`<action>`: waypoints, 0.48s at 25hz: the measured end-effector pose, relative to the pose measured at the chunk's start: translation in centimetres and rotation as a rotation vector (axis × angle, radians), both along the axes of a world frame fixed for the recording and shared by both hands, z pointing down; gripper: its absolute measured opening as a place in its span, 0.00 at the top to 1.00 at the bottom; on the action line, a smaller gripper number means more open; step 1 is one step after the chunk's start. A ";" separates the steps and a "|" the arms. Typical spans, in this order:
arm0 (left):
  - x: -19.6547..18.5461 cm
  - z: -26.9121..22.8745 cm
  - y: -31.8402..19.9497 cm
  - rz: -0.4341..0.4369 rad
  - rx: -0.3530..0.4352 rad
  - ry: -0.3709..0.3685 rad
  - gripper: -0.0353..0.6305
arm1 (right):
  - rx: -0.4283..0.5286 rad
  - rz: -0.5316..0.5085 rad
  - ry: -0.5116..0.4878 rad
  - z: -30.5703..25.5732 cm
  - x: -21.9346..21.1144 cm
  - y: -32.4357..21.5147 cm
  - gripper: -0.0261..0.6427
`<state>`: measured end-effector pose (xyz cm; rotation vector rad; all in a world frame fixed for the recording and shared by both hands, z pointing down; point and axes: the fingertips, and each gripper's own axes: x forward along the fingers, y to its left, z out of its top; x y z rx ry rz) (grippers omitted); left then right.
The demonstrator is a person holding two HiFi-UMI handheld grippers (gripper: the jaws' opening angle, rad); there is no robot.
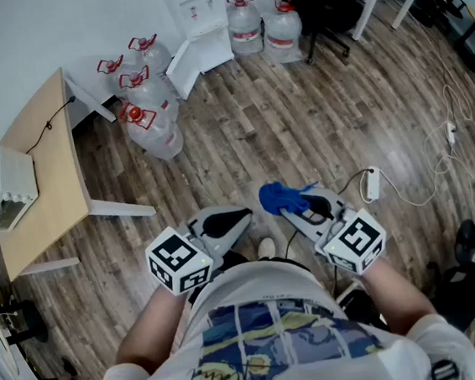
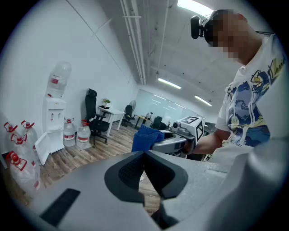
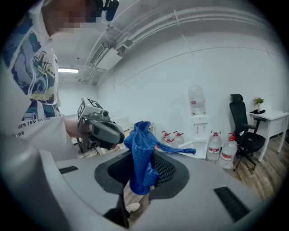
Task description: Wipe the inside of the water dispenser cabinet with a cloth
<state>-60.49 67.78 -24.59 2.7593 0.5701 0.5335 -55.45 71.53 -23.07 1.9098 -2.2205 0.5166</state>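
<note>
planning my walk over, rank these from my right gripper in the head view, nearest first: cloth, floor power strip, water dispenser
1. cloth, held in the right gripper's fingers
2. power strip, on the floor to its right
3. water dispenser, at the far wall

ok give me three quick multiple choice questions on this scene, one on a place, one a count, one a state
1. Where is the blue cloth?
A) in the right gripper's jaws
B) on the floor
C) inside the cabinet

2. How many water bottles stand between the water dispenser and the black chair?
A) none
B) two
C) five

3. The cabinet door is
A) shut
B) missing
C) open

1 A: the right gripper view shows the jaws shut on it.
2 B: the head view shows a pair there.
3 C: it stands swung outward.
</note>
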 end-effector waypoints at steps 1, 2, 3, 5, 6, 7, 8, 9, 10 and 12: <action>-0.1 0.0 0.0 -0.001 -0.001 0.000 0.94 | -0.001 0.000 -0.002 0.1 -0.2 0.0 0.83; -0.3 0.0 0.1 -0.002 -0.002 0.000 0.94 | -0.002 0.000 -0.003 0.1 -0.3 0.1 0.83; -0.4 0.0 0.2 -0.002 -0.004 0.000 0.94 | -0.001 0.000 -0.004 0.1 -0.5 0.1 0.83; -0.7 0.1 0.3 -0.003 -0.007 -0.002 0.94 | 0.006 -0.005 0.001 0.2 -0.8 0.2 0.83; -0.9 0.2 0.4 -0.004 -0.007 -0.004 0.94 | 0.016 -0.013 0.010 0.2 -0.9 0.2 0.83; -1.0 0.2 0.4 -0.005 -0.008 -0.005 0.94 | 0.028 -0.023 0.022 0.3 -0.9 0.2 0.82; -1.0 0.2 0.4 -0.005 -0.009 -0.005 0.94 | 0.034 -0.029 0.030 0.3 -0.9 0.2 0.83; -1.0 0.1 0.4 -0.004 -0.010 -0.004 0.94 | 0.034 -0.030 0.033 0.4 -0.8 0.3 0.83; -0.9 0.1 0.4 -0.001 -0.010 -0.002 0.94 | 0.032 -0.028 0.033 0.5 -0.7 0.4 0.83; -0.7 -0.1 0.6 0.004 -0.006 0.002 0.94 | 0.026 -0.029 0.032 0.5 -0.4 0.6 0.83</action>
